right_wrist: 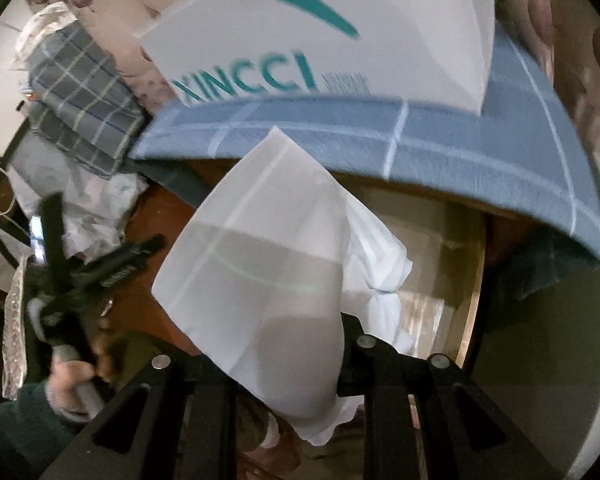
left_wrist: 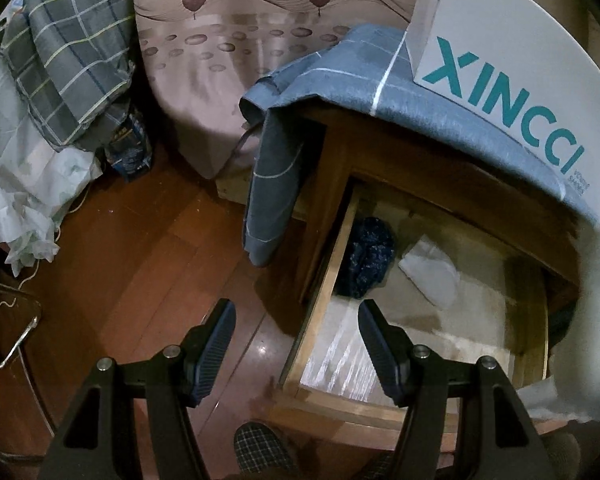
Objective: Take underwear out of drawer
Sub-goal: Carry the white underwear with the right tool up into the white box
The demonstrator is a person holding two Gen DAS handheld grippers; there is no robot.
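The wooden drawer (left_wrist: pixel 324 280) of the nightstand stands pulled out. Inside lie a crumpled dark blue patterned garment (left_wrist: pixel 368 260) and a folded white piece (left_wrist: pixel 428 272). My left gripper (left_wrist: pixel 296 306) hangs open above the drawer's front left corner, with nothing between its fingers. In the right wrist view my right gripper (right_wrist: pixel 288 344) is shut on a white underwear garment (right_wrist: pixel 260 260), which hangs lifted above the drawer (right_wrist: pixel 472 280) and hides the fingertips. The left gripper (right_wrist: pixel 96 236) shows there at the left, held by a hand (right_wrist: pixel 68 376).
A blue checked cloth (left_wrist: pixel 380 80) covers the nightstand top, and a white XINCCI box (left_wrist: pixel 512 52) stands on it. A bed with a pink sheet (left_wrist: pixel 204 80) and a plaid pillow (left_wrist: pixel 68 52) lie beyond. Wooden floor (left_wrist: pixel 148 260) spreads left; a slippered foot (left_wrist: pixel 260 448) is below.
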